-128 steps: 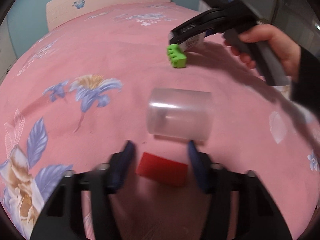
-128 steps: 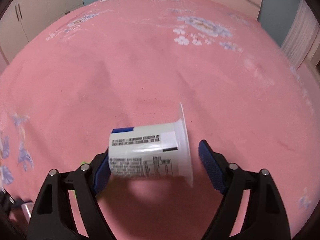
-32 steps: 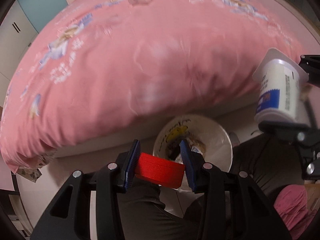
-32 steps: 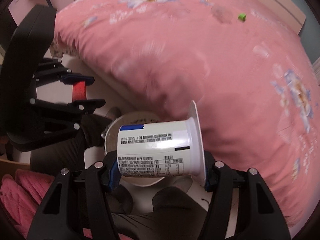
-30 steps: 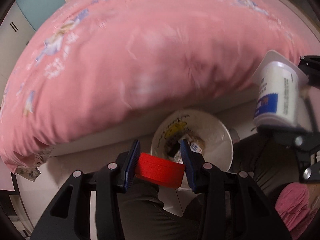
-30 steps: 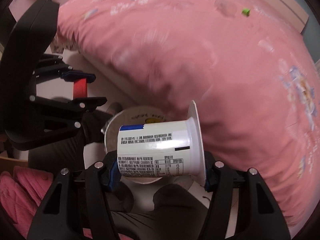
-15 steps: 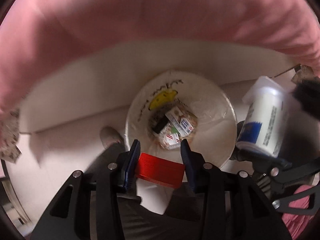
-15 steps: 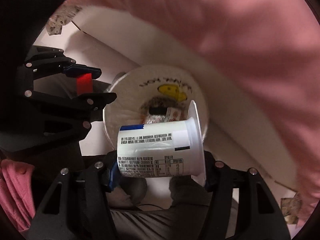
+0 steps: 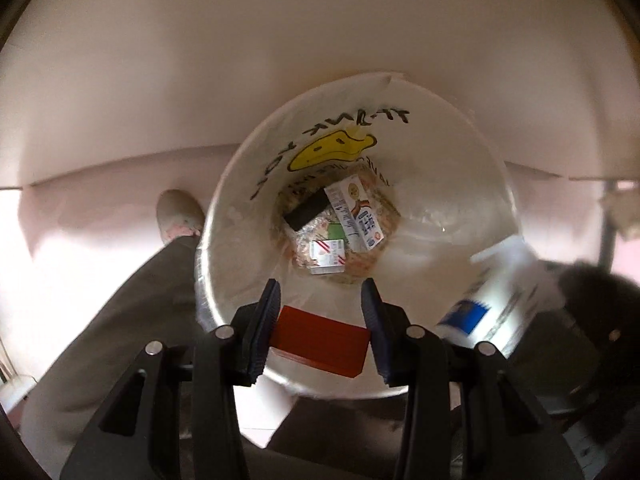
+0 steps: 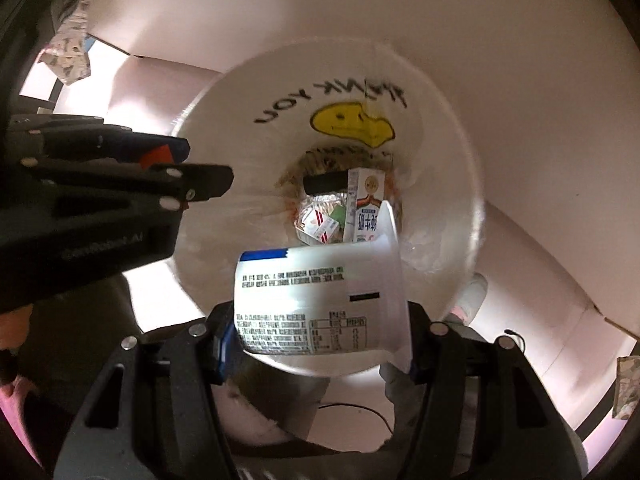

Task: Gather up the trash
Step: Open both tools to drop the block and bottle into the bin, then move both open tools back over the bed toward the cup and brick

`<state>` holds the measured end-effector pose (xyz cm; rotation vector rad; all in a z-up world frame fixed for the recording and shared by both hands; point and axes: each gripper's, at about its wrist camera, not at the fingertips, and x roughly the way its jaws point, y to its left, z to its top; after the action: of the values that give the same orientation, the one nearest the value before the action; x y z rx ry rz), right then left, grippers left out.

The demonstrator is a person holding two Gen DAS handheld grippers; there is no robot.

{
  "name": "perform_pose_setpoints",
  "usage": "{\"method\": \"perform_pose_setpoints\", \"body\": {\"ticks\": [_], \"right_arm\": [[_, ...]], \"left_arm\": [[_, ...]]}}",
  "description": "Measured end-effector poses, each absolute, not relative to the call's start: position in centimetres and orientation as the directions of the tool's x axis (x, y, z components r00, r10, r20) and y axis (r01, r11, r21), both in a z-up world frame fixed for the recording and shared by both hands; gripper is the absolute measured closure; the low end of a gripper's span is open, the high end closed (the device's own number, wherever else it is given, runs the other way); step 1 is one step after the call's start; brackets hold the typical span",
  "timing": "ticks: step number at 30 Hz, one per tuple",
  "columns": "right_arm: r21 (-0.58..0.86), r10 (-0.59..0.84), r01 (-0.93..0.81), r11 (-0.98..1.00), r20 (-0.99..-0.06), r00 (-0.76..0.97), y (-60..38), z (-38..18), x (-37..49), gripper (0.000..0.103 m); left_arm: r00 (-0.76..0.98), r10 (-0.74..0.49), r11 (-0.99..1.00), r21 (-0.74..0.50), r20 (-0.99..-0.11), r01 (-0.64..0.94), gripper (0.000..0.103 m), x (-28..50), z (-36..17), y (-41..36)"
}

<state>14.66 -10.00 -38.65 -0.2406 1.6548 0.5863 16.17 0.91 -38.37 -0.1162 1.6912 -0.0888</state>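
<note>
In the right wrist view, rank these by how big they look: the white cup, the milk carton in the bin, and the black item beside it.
1. white cup, though it's nearest the camera
2. milk carton
3. black item

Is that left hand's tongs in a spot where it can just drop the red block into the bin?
Probably yes. The left tongs hold the red block over the near edge of the white-lined bin, whose mouth is open below. The cup in the right tongs sits off to the side.

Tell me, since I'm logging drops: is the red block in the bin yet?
Not yet. The red block sits clamped in the left hand-held gripper, above the bin.
</note>
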Motion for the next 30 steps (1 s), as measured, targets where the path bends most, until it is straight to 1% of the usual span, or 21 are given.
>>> {"method": "perform_pose_setpoints", "body": {"ticks": [7, 14, 15, 16, 17, 18, 25, 30], "right_arm": [[0.253, 0.181, -0.418, 0.873, -0.962, -0.205, -9.6, -41.4, 15.6, 0.042], [0.273, 0.191, -0.4, 0.875, -0.954, -0.233, -8.9, -43.3, 16.0, 0.041], [0.274, 0.194, -0.391, 0.879, -0.953, -0.232, -8.9, -43.4, 16.1, 0.04], [0.273, 0.194, -0.386, 0.881, -0.953, -0.231, -8.9, -43.4, 16.2, 0.04], [0.275, 0.197, -0.379, 0.883, -0.953, -0.231, -8.9, -43.4, 16.3, 0.035], [0.275, 0.198, -0.373, 0.886, -0.952, -0.233, -8.9, -43.4, 16.4, 0.032], [0.285, 0.211, -0.355, 0.89, -0.949, -0.235, -9.5, -42.8, 16.2, 0.032], [0.292, 0.226, -0.376, 0.879, -0.951, -0.211, -10.2, -40.7, 15.3, 0.032]], "left_arm": [[-0.162, -0.171, 0.983, -0.158, -0.972, -0.089, 0.059, 17.5, -41.2, 0.7], [-0.215, -0.211, 0.972, -0.181, -0.954, -0.15, 0.058, 18.1, -43.6, 0.8], [-0.223, -0.214, 0.971, -0.181, -0.951, -0.158, 0.058, 18.1, -43.9, 0.8], [-0.237, -0.215, 0.97, -0.179, -0.948, -0.164, 0.05, 18.1, -44.2, 0.7], [-0.243, -0.216, 0.969, -0.178, -0.946, -0.17, 0.042, 18.1, -44.3, 0.8], [-0.24, -0.217, 0.969, -0.178, -0.946, -0.173, 0.04, 18.1, -44.2, 0.8], [-0.218, -0.207, 0.972, -0.174, -0.954, -0.16, 0.04, 17.7, -43.1, 0.7], [-0.2, -0.17, 0.982, -0.149, -0.965, -0.116, 0.04, 16.9, -41.5, 0.7]]}}
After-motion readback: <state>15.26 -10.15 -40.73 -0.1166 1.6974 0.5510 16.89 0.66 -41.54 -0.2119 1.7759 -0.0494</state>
